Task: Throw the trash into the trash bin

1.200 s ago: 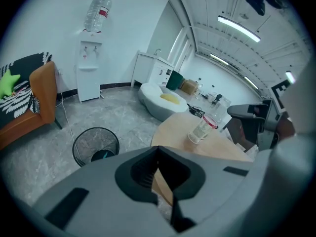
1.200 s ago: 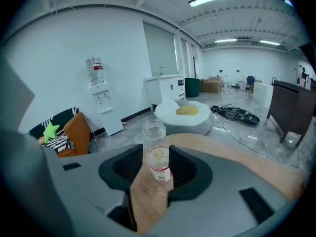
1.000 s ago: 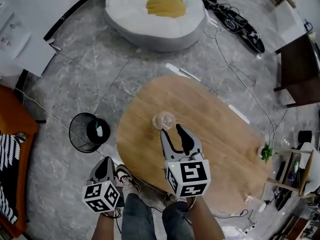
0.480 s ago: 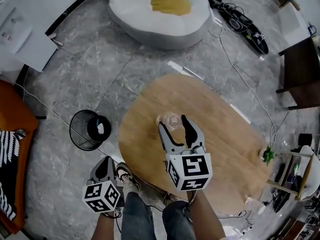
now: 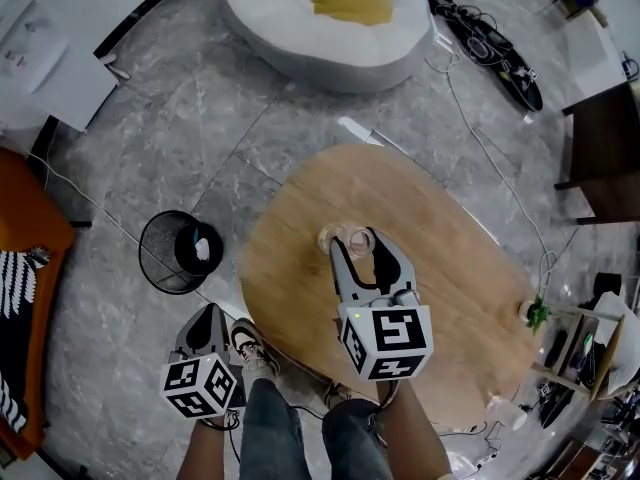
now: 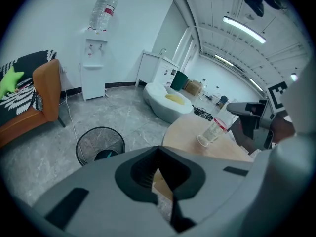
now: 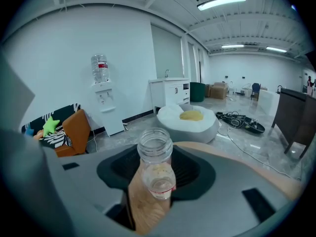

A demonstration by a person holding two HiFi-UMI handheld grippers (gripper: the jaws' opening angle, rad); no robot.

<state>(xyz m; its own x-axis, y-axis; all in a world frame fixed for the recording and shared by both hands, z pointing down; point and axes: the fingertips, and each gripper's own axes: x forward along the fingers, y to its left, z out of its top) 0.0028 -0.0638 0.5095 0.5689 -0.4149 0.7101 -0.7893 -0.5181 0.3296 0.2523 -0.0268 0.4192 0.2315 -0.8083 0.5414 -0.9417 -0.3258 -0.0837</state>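
Bottle (image 5: 350, 239) in down-angled R tool (image 5: 360, 252), jaws just closing tight on it; L tool (image 5: 210, 316) closed, low.

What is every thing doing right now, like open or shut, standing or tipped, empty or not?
bottle: standing upright on the table, cap off.
trash bin: upright on the floor, something already inside.
right gripper: fingers have just been closing, with the bottle between them; I cannot tell if they squeeze it yet.
left gripper: fingers shut, holding nothing.
ceiling light: on.
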